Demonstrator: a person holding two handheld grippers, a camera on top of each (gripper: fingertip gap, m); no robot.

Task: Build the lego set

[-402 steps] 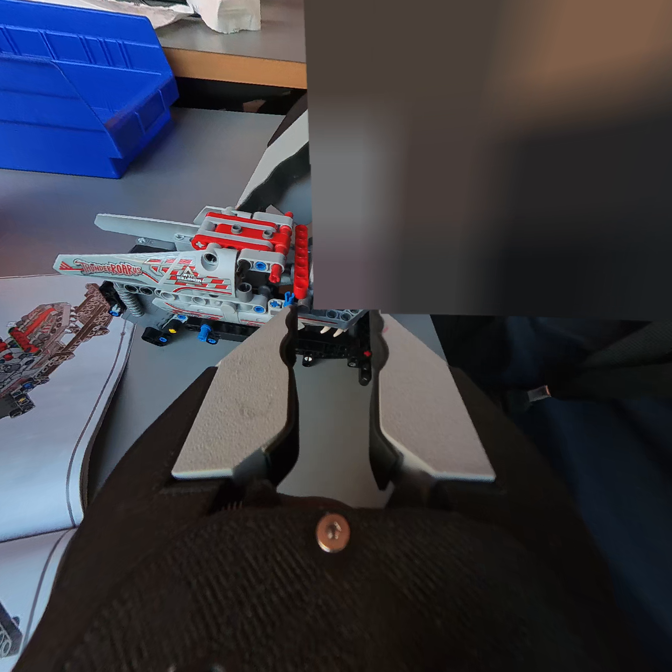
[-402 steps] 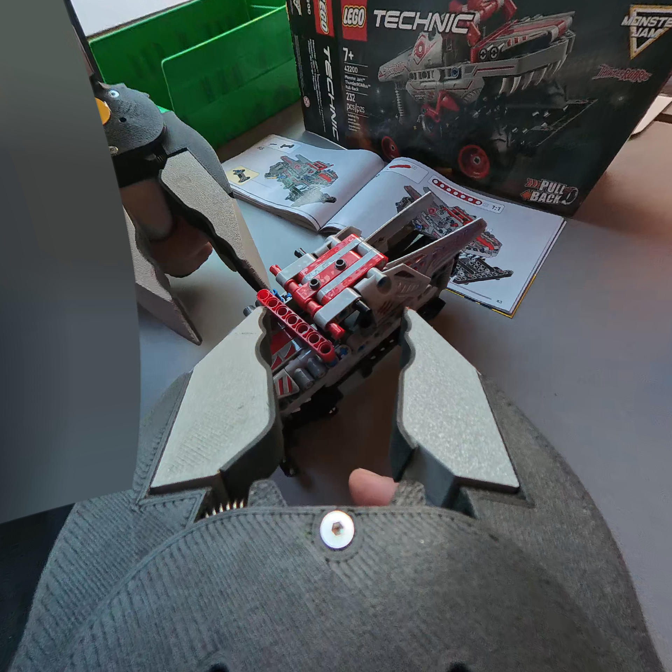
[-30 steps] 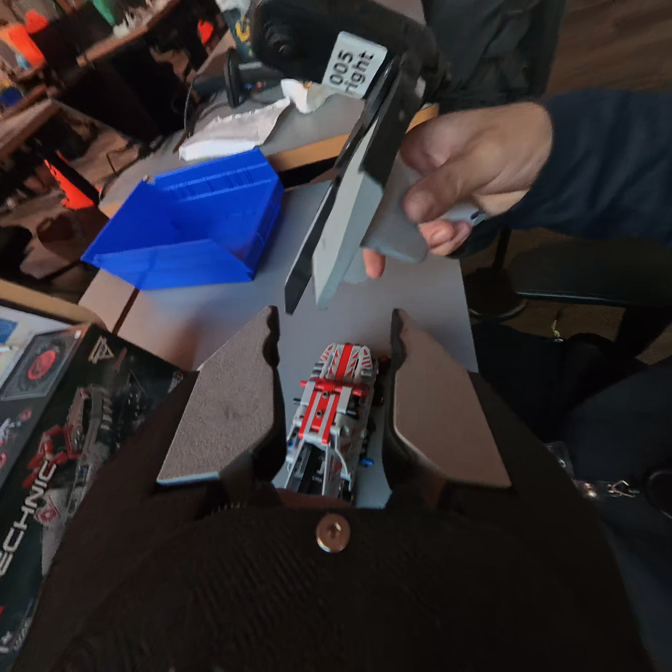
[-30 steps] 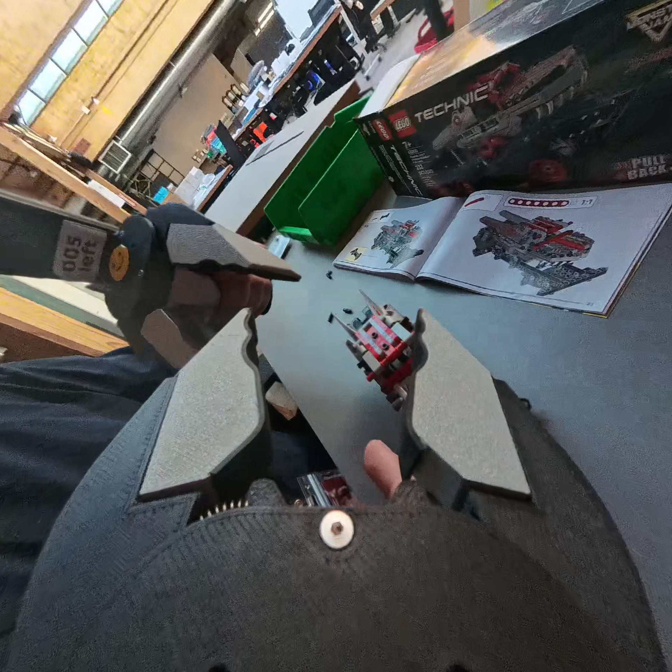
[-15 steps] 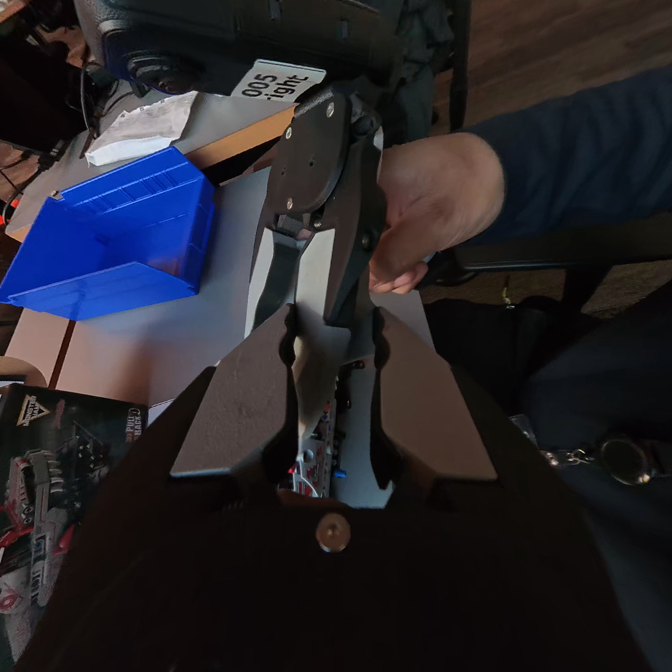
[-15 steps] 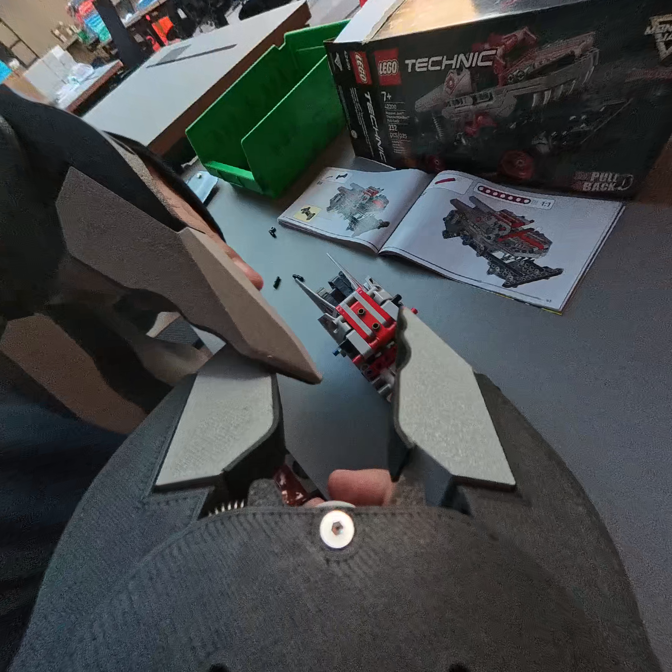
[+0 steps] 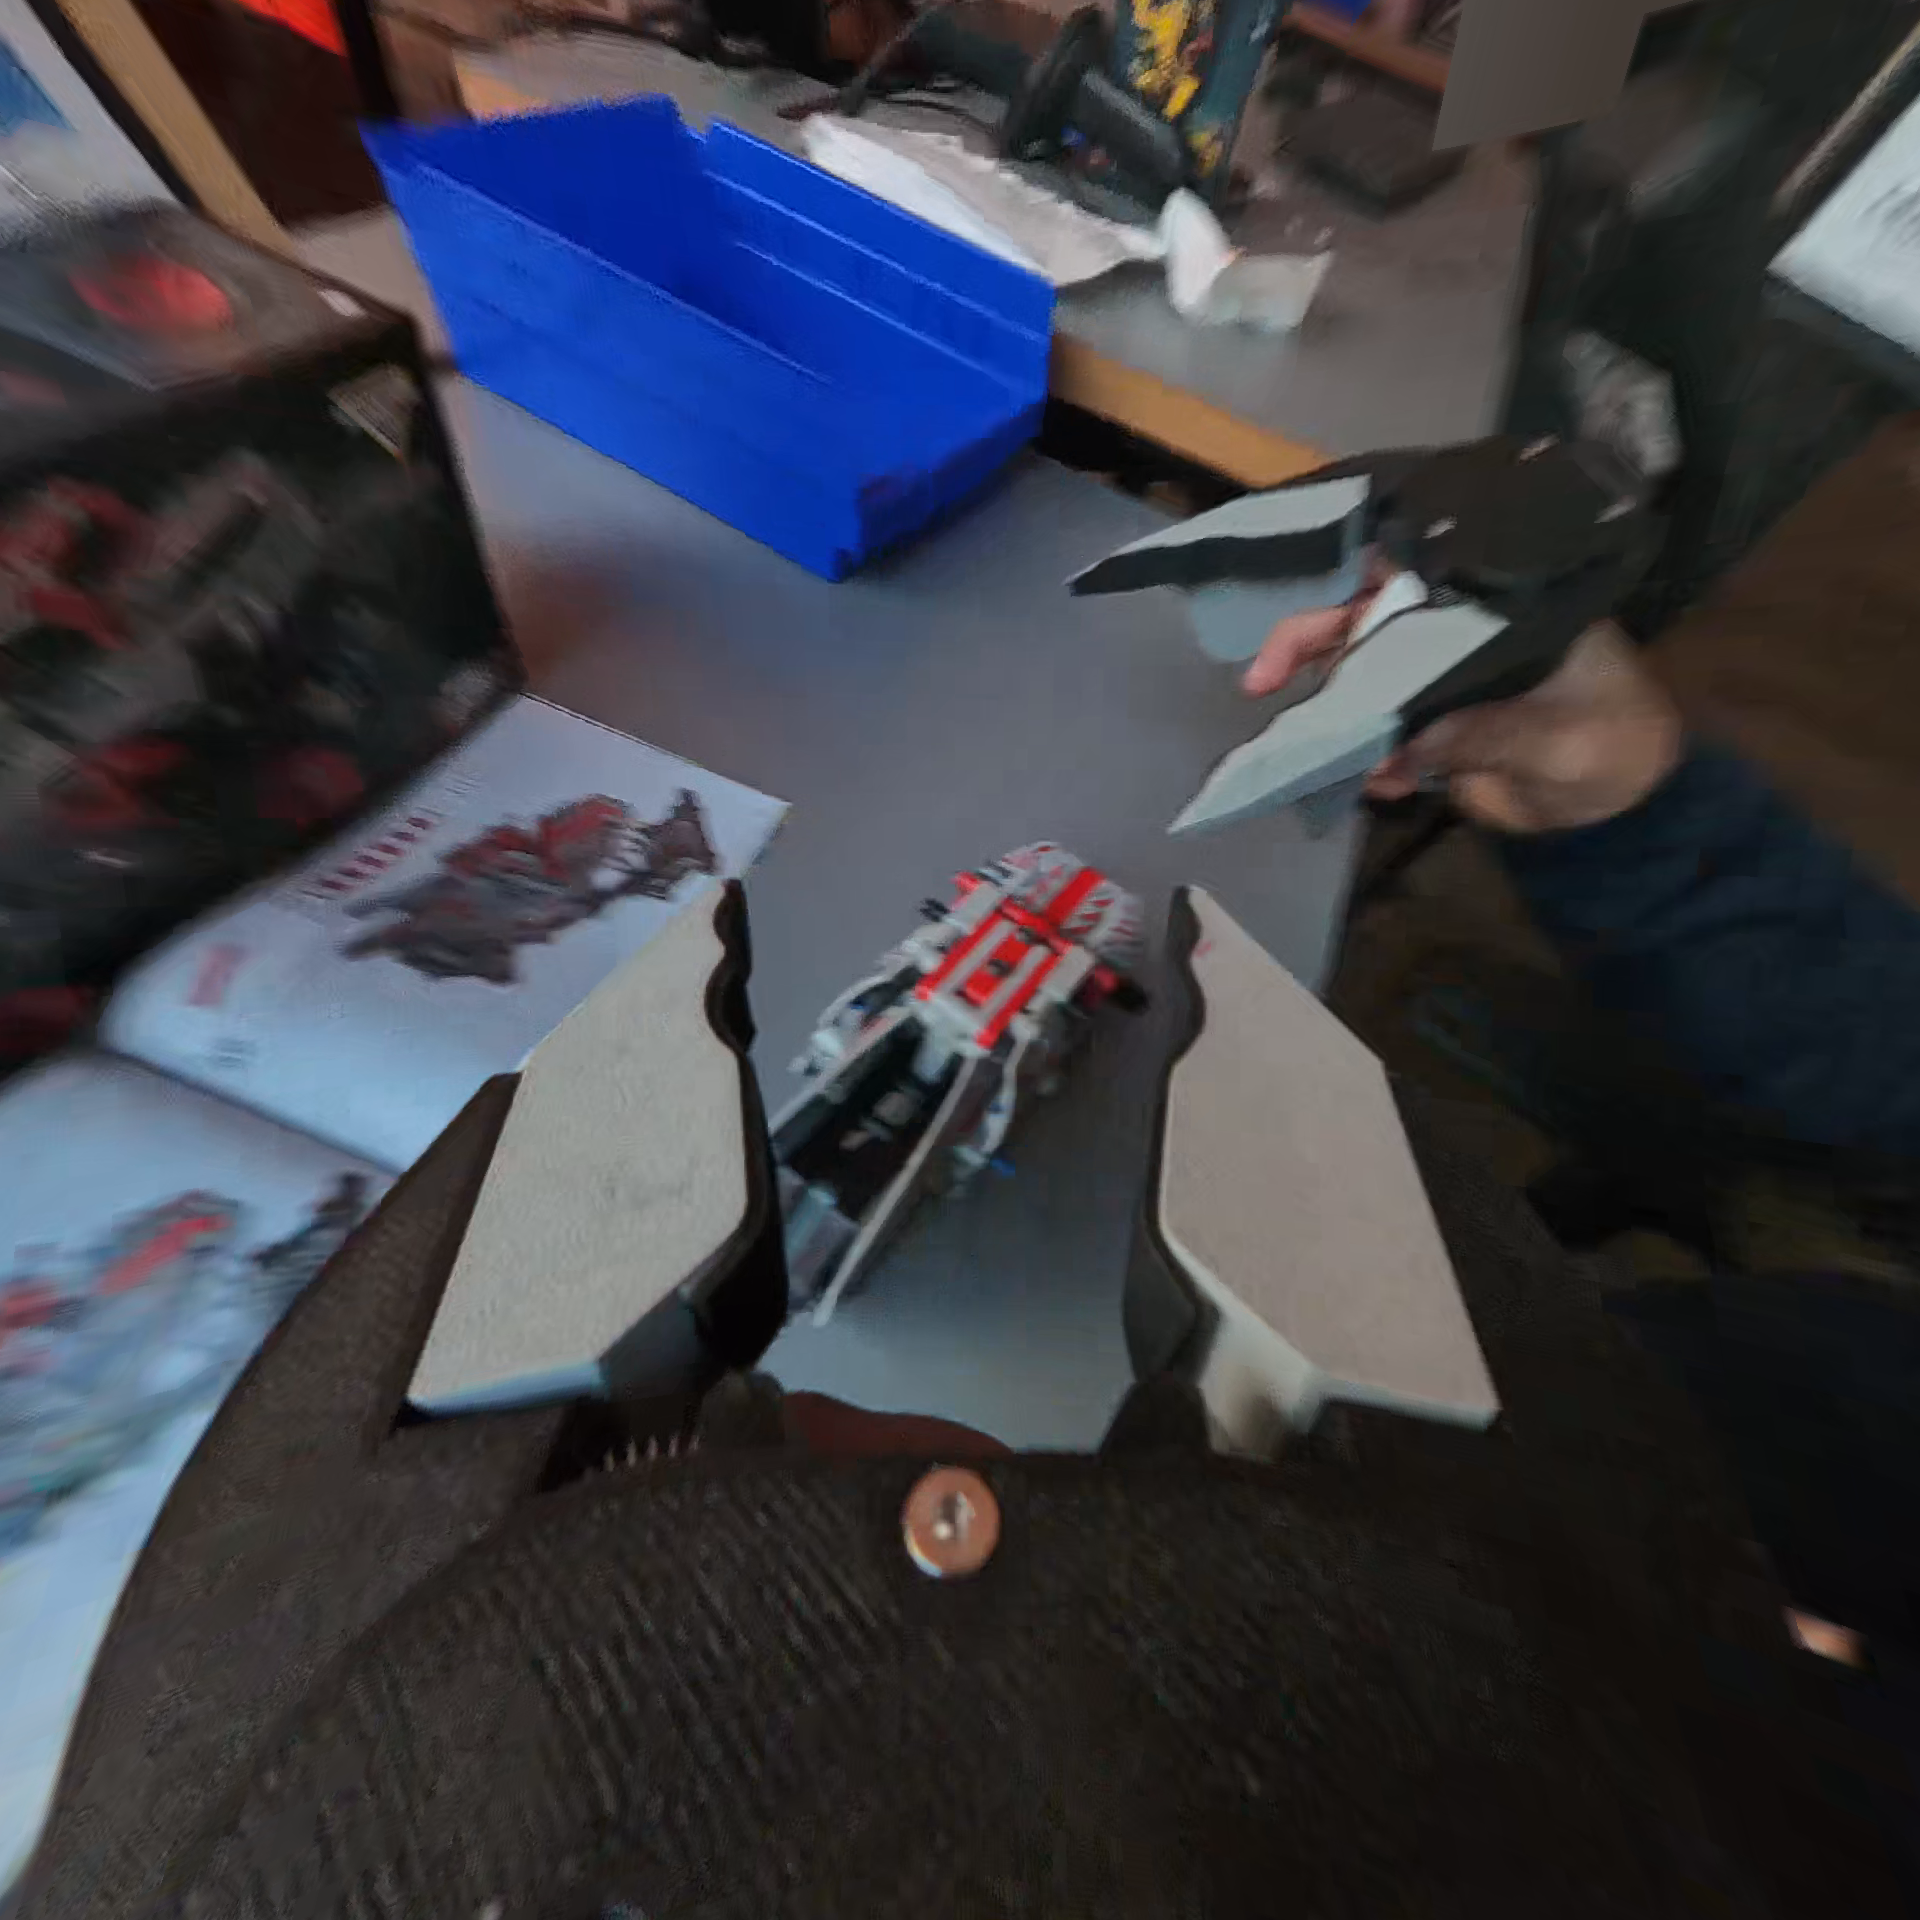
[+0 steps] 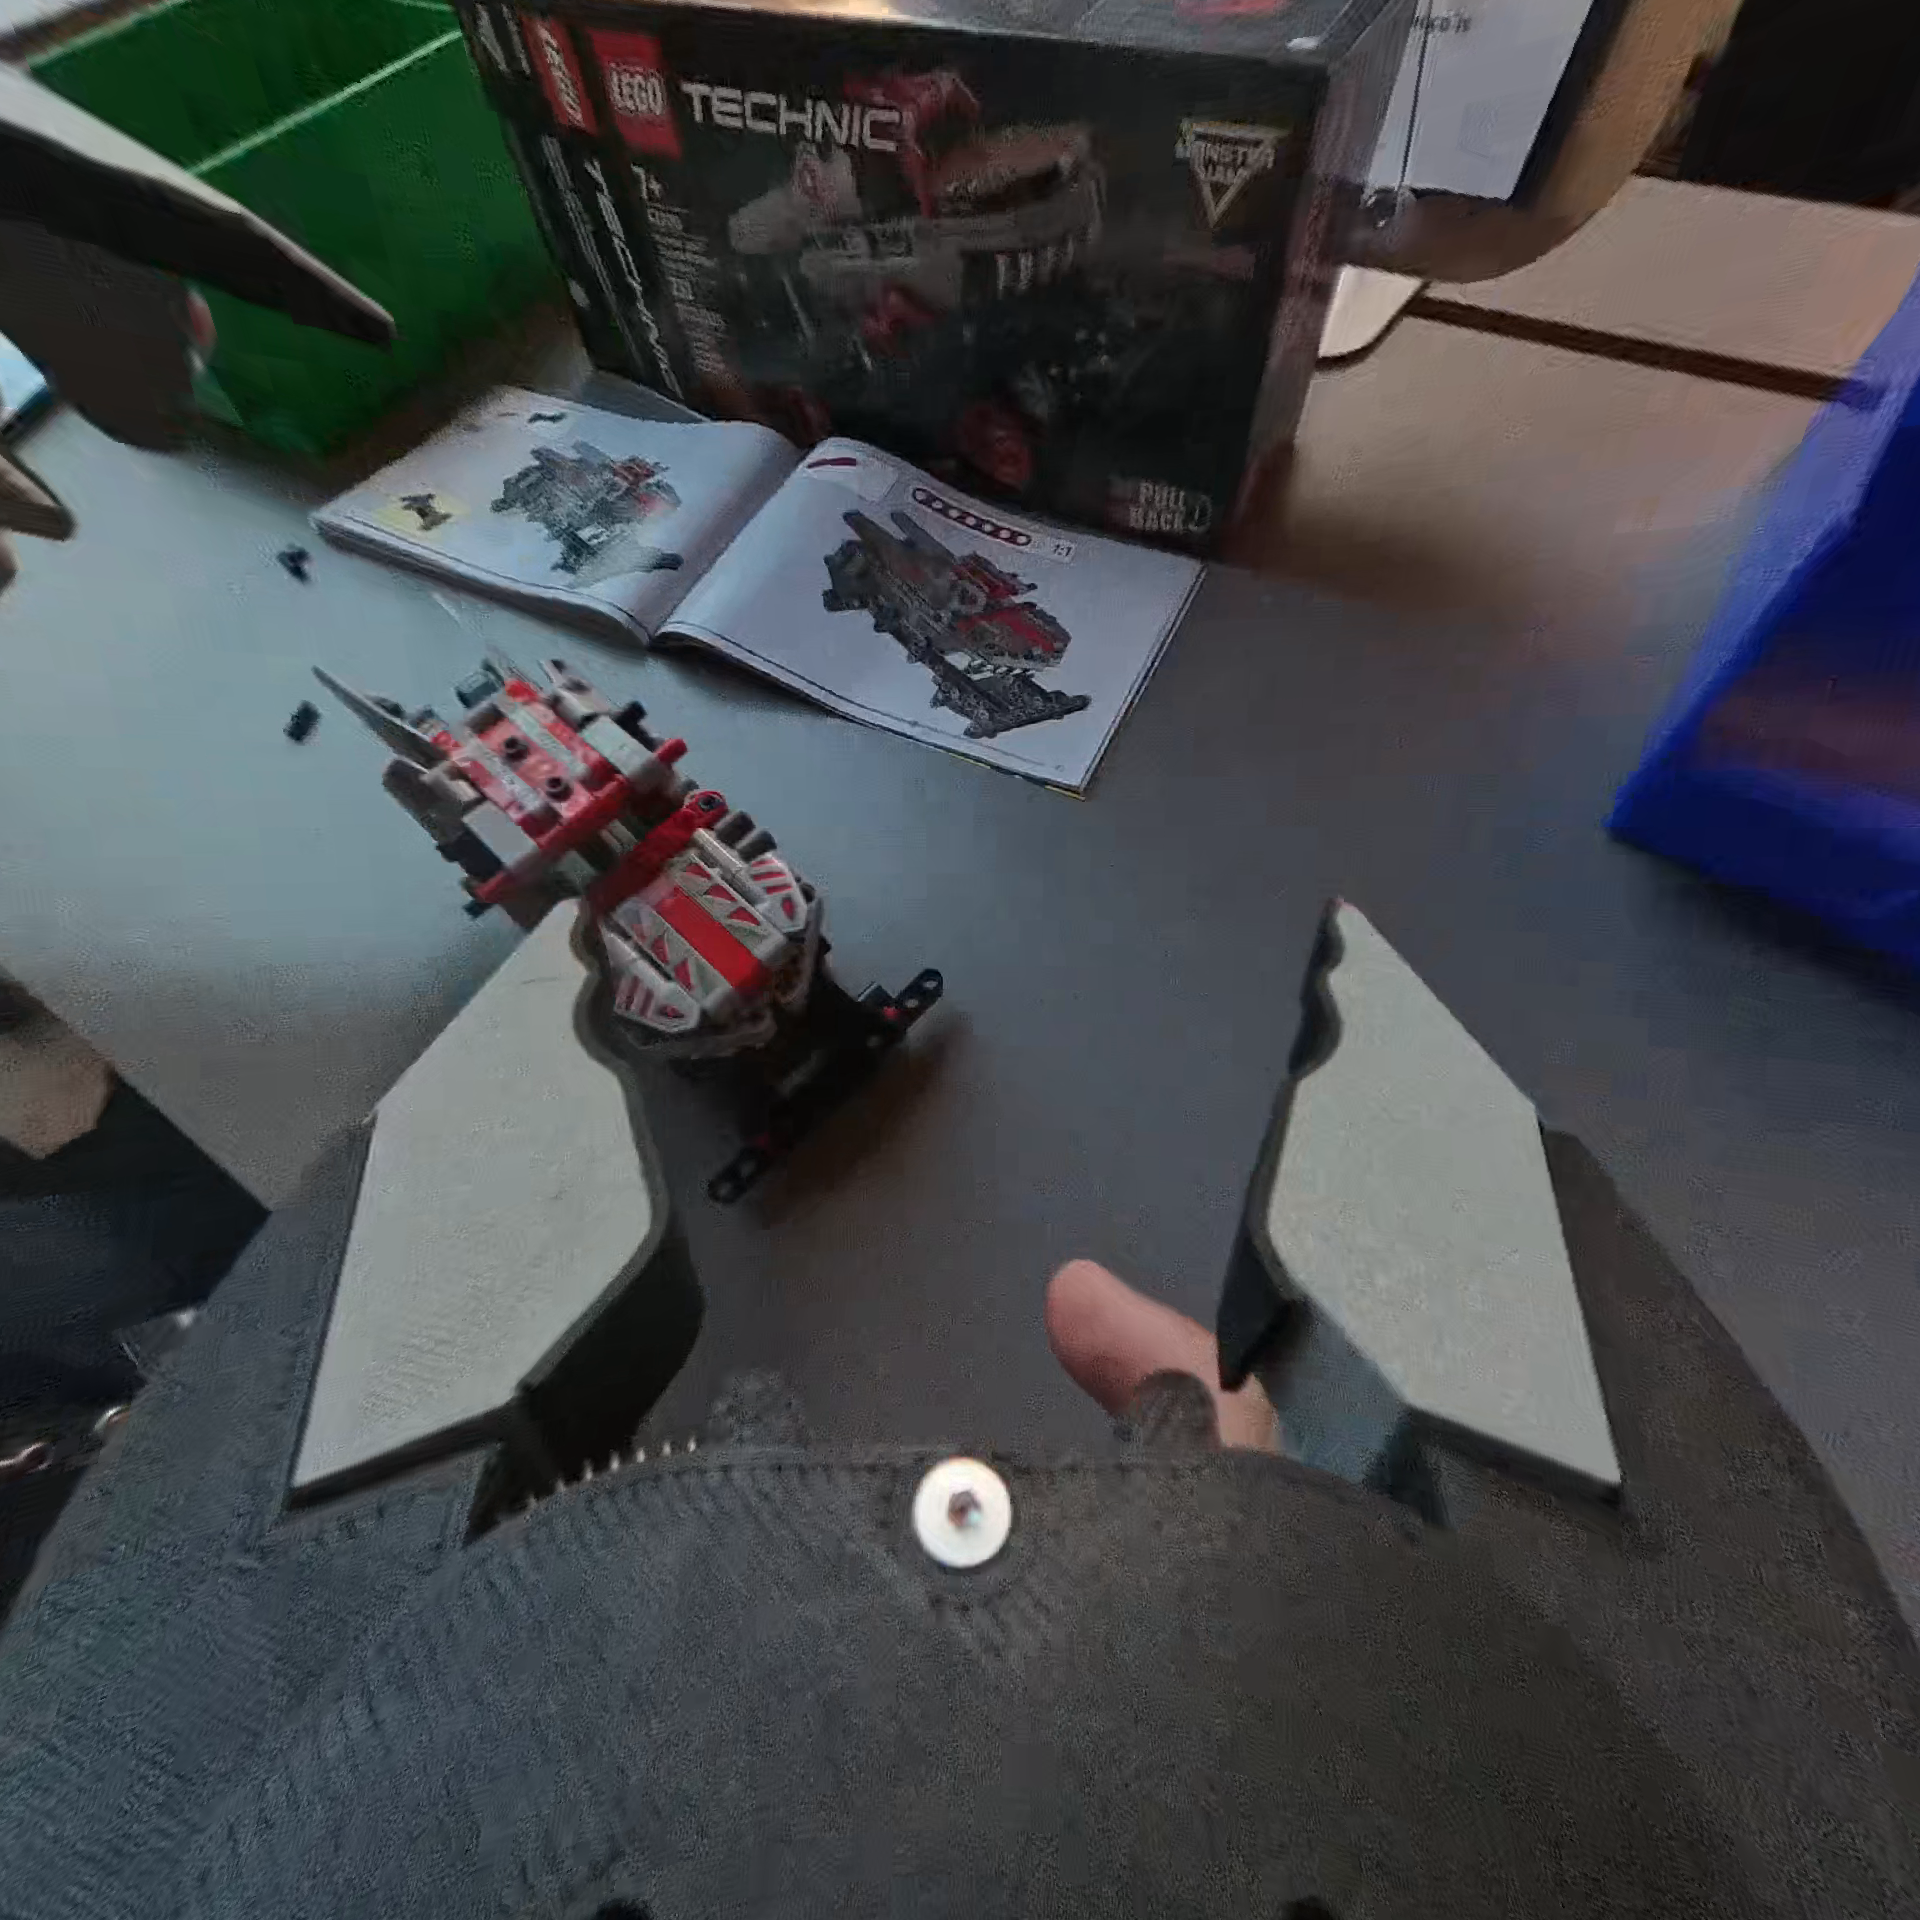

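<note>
The grey, red and black lego model (image 7: pixel 977 997) lies on the grey table (image 7: pixel 935 707), free of both grippers. My left gripper (image 7: pixel 956 909) is open and empty, held above the model, which shows between its fingers. My right gripper (image 8: pixel 948 925) is open wide and empty; the model (image 8: pixel 613 831) lies just past its left fingertip. The right gripper also shows in the left wrist view (image 7: pixel 1278 665), held by a hand to the right of the model. The left gripper shows at the upper left of the right wrist view (image 8: pixel 208 249).
An open instruction booklet (image 8: pixel 831 582) lies behind the model, with the black set box (image 8: pixel 935 239) behind it. A green bin (image 8: pixel 312 187) stands at the back left and a blue bin (image 7: pixel 727 343) at the table's other end. Small black pieces (image 8: pixel 301 719) lie left of the model.
Both grippers have opened wider and moved apart. The right gripper no longer crosses in front of the left one. The model lies where it was.
</note>
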